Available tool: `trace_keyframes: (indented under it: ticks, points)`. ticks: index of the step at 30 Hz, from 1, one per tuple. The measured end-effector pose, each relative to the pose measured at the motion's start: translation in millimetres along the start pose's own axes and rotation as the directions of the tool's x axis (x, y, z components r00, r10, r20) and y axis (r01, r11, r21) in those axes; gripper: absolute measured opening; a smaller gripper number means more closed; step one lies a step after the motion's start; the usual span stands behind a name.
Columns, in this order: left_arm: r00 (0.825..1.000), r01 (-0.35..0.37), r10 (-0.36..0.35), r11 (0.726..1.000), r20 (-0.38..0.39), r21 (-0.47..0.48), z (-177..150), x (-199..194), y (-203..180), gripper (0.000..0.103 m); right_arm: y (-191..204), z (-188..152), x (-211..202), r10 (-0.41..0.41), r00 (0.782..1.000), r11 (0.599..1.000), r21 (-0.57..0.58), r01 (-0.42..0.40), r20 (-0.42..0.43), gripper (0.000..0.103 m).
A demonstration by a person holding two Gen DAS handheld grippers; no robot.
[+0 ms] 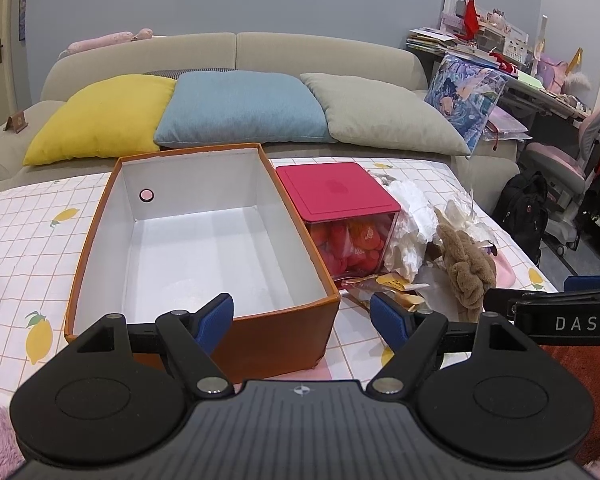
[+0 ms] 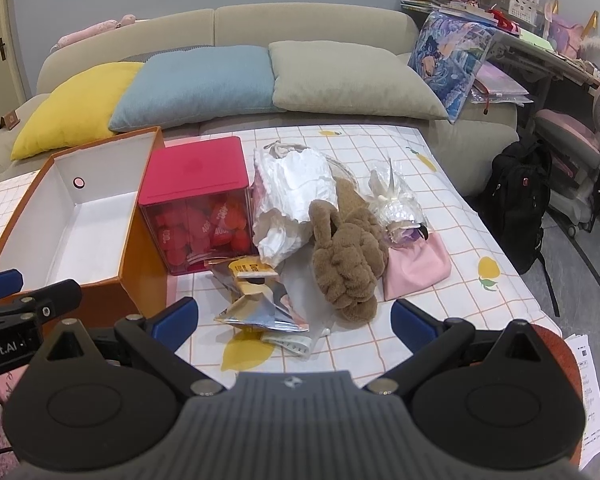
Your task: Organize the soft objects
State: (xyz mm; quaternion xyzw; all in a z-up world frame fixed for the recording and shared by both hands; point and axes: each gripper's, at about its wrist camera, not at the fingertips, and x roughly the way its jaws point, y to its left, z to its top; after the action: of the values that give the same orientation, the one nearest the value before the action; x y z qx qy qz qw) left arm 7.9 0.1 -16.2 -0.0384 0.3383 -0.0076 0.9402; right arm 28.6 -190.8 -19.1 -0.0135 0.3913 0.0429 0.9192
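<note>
An orange box [image 1: 100,216] [image 2: 144,280] with a white inside stands empty on the lemon-print table. To its right lies a pile of soft things: a brown plush toy [image 2: 348,256] [image 1: 466,268], a crumpled white cloth [image 2: 296,196] [image 1: 412,220] and a pink pouch [image 2: 418,268]. A white bundle with purple flowers [image 2: 398,208] lies on the pouch. My left gripper [image 1: 302,318] hangs open over the box's near right corner. My right gripper [image 2: 296,316] is open just short of the plush toy, with nothing between its fingers.
A clear cube with a red lid [image 2: 198,208] [image 1: 340,196] stands between box and pile. Foil snack wrappers [image 2: 256,300] lie in front of it. Behind the table is a sofa with yellow [image 1: 100,120], blue and grey pillows. A black backpack [image 2: 520,204] and a chair stand at right.
</note>
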Motion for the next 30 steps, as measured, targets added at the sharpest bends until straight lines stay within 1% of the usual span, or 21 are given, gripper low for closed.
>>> trace_keyframes:
  ticks: [20, 24, 25, 27, 29, 30]
  points:
    - [1.000, 0.001, -0.001, 1.000, 0.000, 0.001, -0.9, 0.2, -0.6, 0.091, -1.0, -2.1, 2.5, -0.001, 1.000, 1.000, 0.001, 0.001, -0.009, 0.100]
    - [1.000, 0.025, -0.025, 1.000, -0.002, -0.002, -3.7, 0.4, -1.4, 0.090, -1.1, -1.5, 3.8, -0.001, 1.000, 1.000, 0.004, 0.001, -0.019, 0.100]
    - [0.999, 0.036, -0.036, 0.999, -0.003, -0.001, -3.6, 0.6, -1.7, 0.089, -1.7, -1.7, 4.5, 0.005, 1.000, 1.000, 0.007, -0.005, -0.023, 0.100]
    - [0.998, 0.059, -0.059, 0.998, -0.004, 0.006, -3.1, 0.6, -2.5, 0.082, -2.9, -1.9, 6.1, 0.016, 0.999, 1.000, 0.013, -0.015, -0.032, 0.100]
    - [0.995, 0.096, -0.096, 0.995, -0.010, 0.014, -0.6, 1.0, -4.2, 0.074, -5.3, -1.3, 7.3, 0.019, 0.999, 1.000, 0.022, -0.018, -0.035, 0.100]
    - [0.993, 0.116, -0.116, 0.993, -0.016, 0.015, 1.5, 1.4, -5.4, 0.072, -7.2, -0.7, 7.5, 0.020, 0.999, 0.999, 0.027, -0.019, -0.034, 0.099]
